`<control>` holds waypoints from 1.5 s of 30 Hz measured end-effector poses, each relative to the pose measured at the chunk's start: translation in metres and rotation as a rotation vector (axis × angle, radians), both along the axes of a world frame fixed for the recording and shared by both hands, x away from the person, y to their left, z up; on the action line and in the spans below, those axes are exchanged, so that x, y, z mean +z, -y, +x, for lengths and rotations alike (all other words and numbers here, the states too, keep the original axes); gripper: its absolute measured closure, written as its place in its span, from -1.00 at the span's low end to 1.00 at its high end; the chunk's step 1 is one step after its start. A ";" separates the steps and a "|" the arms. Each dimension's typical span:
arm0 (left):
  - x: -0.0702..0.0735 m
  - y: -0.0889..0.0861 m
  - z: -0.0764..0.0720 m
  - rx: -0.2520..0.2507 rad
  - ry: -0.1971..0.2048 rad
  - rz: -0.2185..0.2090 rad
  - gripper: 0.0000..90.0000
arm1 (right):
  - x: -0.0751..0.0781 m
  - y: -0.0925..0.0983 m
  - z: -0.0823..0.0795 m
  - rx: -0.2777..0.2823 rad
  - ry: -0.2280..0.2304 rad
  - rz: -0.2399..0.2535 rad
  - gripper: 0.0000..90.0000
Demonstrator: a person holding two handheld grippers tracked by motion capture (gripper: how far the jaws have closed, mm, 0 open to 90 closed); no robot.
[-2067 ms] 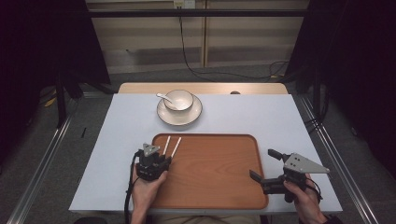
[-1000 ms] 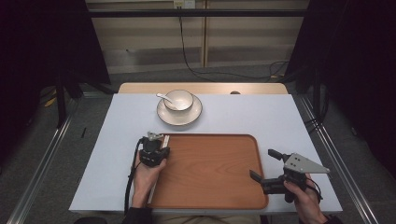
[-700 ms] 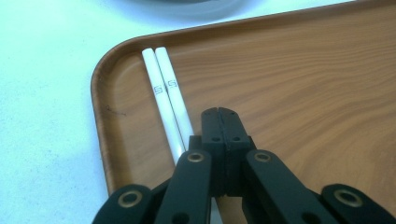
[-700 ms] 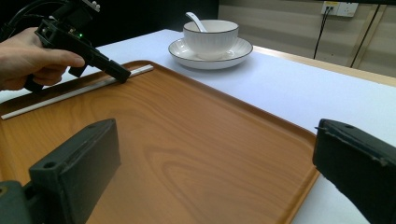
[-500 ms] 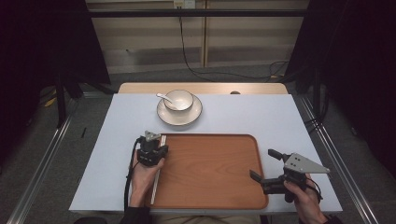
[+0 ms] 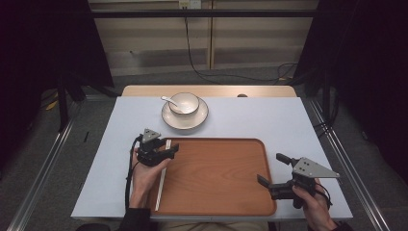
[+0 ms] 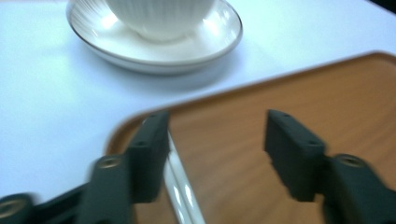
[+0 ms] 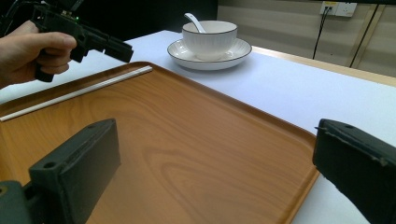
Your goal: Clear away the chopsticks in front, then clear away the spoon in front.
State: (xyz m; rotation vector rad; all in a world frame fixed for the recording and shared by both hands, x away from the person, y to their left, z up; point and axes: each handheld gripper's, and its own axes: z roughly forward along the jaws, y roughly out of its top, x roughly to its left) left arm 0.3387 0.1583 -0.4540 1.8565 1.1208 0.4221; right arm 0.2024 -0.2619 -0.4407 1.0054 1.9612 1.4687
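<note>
We are looking down at a pale blue-white tabletop [image 6: 269,120] with a wooden edge [image 6: 269,91] showing along its far side. Grey carpet [image 6: 43,159] is covering the floor, and metal rails [image 6: 41,180] are running along both sides. A beige panelled wall [image 6: 250,38] is standing behind, a black cable [image 6: 190,45] is hanging from a socket [image 6: 189,4], and dark curtains [image 6: 43,43] are flanking the scene.

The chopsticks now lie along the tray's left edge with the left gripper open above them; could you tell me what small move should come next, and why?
Probably lift the left gripper straight up and away. Its jaws have just been opening and no longer press the white chopsticks, which lie flat inside the wooden tray along its left edge, so the placing looks finished. One chopstick runs close by a jaw, so a sideways pull might drag it.
</note>
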 end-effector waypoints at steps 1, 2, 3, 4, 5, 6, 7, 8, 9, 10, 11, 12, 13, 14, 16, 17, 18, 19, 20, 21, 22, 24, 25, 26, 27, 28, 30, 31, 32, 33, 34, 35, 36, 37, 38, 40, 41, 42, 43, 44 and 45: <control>0.001 -0.001 0.002 0.004 0.004 -0.007 -0.33 | 0.000 0.000 0.000 -0.001 -0.002 0.001 -0.99; 0.003 -0.001 0.003 0.013 0.032 0.003 -0.40 | 0.000 0.000 0.000 -0.001 -0.002 0.000 -0.99; 0.004 -0.002 0.005 0.018 0.060 0.009 -0.47 | 0.000 0.000 0.000 0.003 0.001 -0.001 -0.99; 0.005 -0.004 0.007 0.013 0.065 0.006 -0.50 | 0.000 0.000 0.000 0.002 0.000 -0.001 -0.99; 0.007 -0.005 0.009 0.026 0.076 0.003 -0.53 | 0.000 0.000 0.000 0.002 0.001 -0.002 -0.99; 0.008 -0.006 0.011 0.039 0.086 0.008 -0.62 | 0.000 0.000 0.000 0.002 0.000 -0.002 -0.99; 0.010 -0.008 0.014 0.038 0.095 -0.007 -0.70 | 0.000 -0.001 0.000 0.001 -0.004 0.000 -0.99; 0.011 -0.010 0.016 0.047 0.114 -0.019 -0.71 | 0.000 -0.001 0.000 0.001 -0.005 0.001 -0.99; 0.013 -0.011 0.018 0.054 0.123 -0.017 -0.73 | 0.000 -0.001 0.000 0.001 -0.007 0.001 -0.99; 0.014 -0.012 0.021 0.049 0.125 -0.025 -0.76 | 0.000 -0.001 0.000 0.002 -0.004 0.001 -0.99; 0.015 -0.012 0.024 0.049 0.128 -0.023 -0.76 | 0.000 -0.001 0.000 0.004 -0.002 -0.001 -0.99; 0.016 -0.012 0.027 0.056 0.133 -0.021 -0.76 | 0.000 -0.001 0.000 0.005 -0.002 -0.002 -0.99; 0.017 -0.013 0.030 0.056 0.134 -0.025 -0.77 | 0.000 -0.001 0.001 0.004 -0.002 -0.002 -0.99; 0.017 -0.013 0.033 0.063 0.140 -0.019 -0.79 | 0.000 -0.001 0.001 0.005 -0.001 -0.002 -0.99; 0.019 -0.014 0.040 0.066 0.114 -0.027 -0.80 | 0.000 -0.001 0.001 0.005 -0.003 -0.001 -0.99; 0.020 -0.015 0.042 0.064 0.105 -0.023 -0.85 | 0.000 -0.001 0.000 0.004 -0.001 -0.001 -0.99; 0.021 -0.015 0.044 0.057 0.103 -0.021 -0.86 | 0.000 -0.001 0.000 0.004 -0.002 -0.001 -0.99; 0.022 -0.016 0.046 0.053 0.111 -0.039 -0.86 | 0.000 -0.001 0.000 0.005 -0.002 0.001 -0.99; 0.023 -0.018 0.049 0.060 0.113 -0.042 -0.86 | 0.000 -0.001 0.000 0.002 -0.004 0.001 -0.99; 0.024 -0.019 0.052 0.066 0.092 -0.034 -0.87 | 0.000 -0.001 0.000 0.007 -0.004 0.002 -0.99; 0.025 -0.019 0.056 0.069 0.092 -0.034 -0.90 | 0.000 -0.001 0.000 0.006 -0.002 0.000 -0.99; 0.026 -0.020 0.060 0.082 0.111 -0.032 -0.86 | 0.000 -0.001 0.000 0.006 -0.003 0.000 -0.99; 0.027 -0.021 0.063 0.076 0.096 -0.025 -0.86 | 0.000 -0.001 0.000 0.006 -0.003 -0.001 -0.99; 0.028 -0.022 0.067 0.071 0.082 -0.025 -0.86 | 0.000 -0.001 -0.001 0.008 -0.006 0.002 -0.99; 0.030 -0.022 0.069 0.074 0.083 -0.017 -0.86 | 0.000 -0.001 -0.001 0.005 -0.007 0.004 -0.99; 0.032 -0.023 0.071 0.068 0.088 -0.024 -0.86 | 0.000 -0.001 0.000 0.001 -0.005 0.005 -0.99; 0.037 -0.021 0.074 0.071 0.083 -0.009 -0.87 | 0.000 -0.001 0.001 0.000 -0.003 0.005 -0.99; 0.039 -0.021 0.076 0.062 0.094 -0.020 -0.88 | 0.000 -0.001 0.001 0.002 -0.002 0.006 -0.99; 0.040 -0.021 0.079 0.060 0.094 -0.018 -0.88 | 0.000 -0.002 0.001 0.008 -0.002 0.004 -0.99; 0.041 -0.020 0.083 0.064 0.088 -0.018 -0.89 | 0.000 -0.002 0.001 0.012 -0.003 0.000 -0.99; 0.043 -0.020 0.086 0.058 0.094 -0.019 -0.92 | 0.000 -0.002 0.001 0.013 -0.002 0.002 -0.99; 0.043 -0.020 0.089 0.051 0.094 -0.026 -0.91 | 0.000 -0.002 0.001 0.008 -0.003 0.005 -0.99; 0.044 -0.021 0.094 0.046 0.086 -0.027 -0.91 | 0.000 -0.001 0.001 0.004 -0.003 0.006 -0.99; 0.045 -0.021 0.097 0.047 0.084 -0.034 -0.92 | 0.000 -0.001 0.001 0.004 -0.004 0.007 -0.99; 0.046 -0.021 0.101 0.048 0.088 -0.035 -0.92 | 0.000 -0.001 0.001 0.004 -0.003 0.006 -0.99; 0.048 -0.021 0.108 0.053 0.084 -0.034 -0.87 | 0.000 -0.001 0.000 0.003 -0.003 0.008 -0.99; 0.048 -0.020 0.112 0.050 0.090 -0.029 -0.86 | 0.000 -0.001 0.000 0.004 -0.004 0.007 -0.99; 0.049 -0.020 0.116 0.050 0.087 -0.019 -0.84 | 0.000 -0.001 0.001 0.006 -0.002 0.008 -0.99; 0.049 -0.020 0.120 0.047 0.084 -0.024 -0.82 | 0.000 -0.001 0.001 0.007 -0.002 0.009 -0.99; 0.049 -0.019 0.125 0.050 0.081 -0.020 -0.81 | 0.000 -0.001 0.001 0.008 -0.002 0.005 -0.99; 0.048 -0.020 0.129 0.051 0.084 -0.006 -0.74 | 0.000 -0.001 0.001 0.008 -0.003 0.007 -0.99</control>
